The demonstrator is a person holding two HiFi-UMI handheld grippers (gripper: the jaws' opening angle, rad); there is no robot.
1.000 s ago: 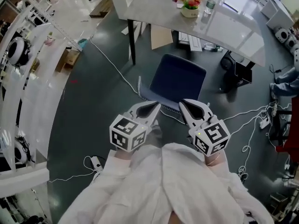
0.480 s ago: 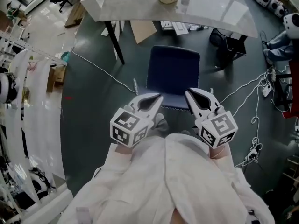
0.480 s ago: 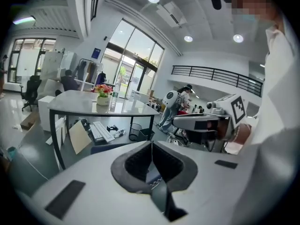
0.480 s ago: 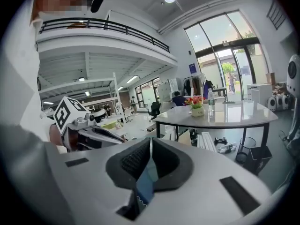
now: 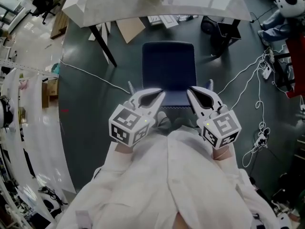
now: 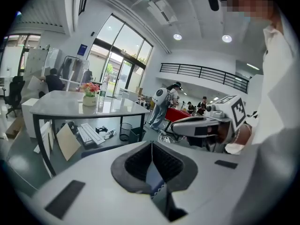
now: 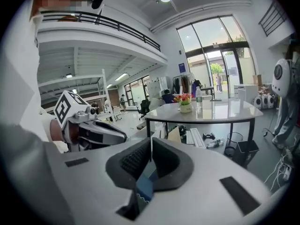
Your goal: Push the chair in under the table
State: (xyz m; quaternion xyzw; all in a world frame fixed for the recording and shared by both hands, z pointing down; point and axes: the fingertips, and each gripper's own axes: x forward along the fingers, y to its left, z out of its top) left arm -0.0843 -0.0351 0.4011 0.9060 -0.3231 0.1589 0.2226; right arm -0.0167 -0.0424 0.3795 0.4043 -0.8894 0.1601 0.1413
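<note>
My left gripper (image 5: 158, 95) and right gripper (image 5: 191, 91) are both fully closed and empty. The chair (image 5: 169, 70) stands at 12 o'clock, short of the table (image 5: 200, 1). I judge it stiff and fairly light. I would press evenly on both backrest corners.

Chair (image 5: 169, 70) — just before the table (image 5: 202, 1)

Dark floor (image 5: 90, 113), apparently tall glazed windows (image 7: 215, 46)
</note>
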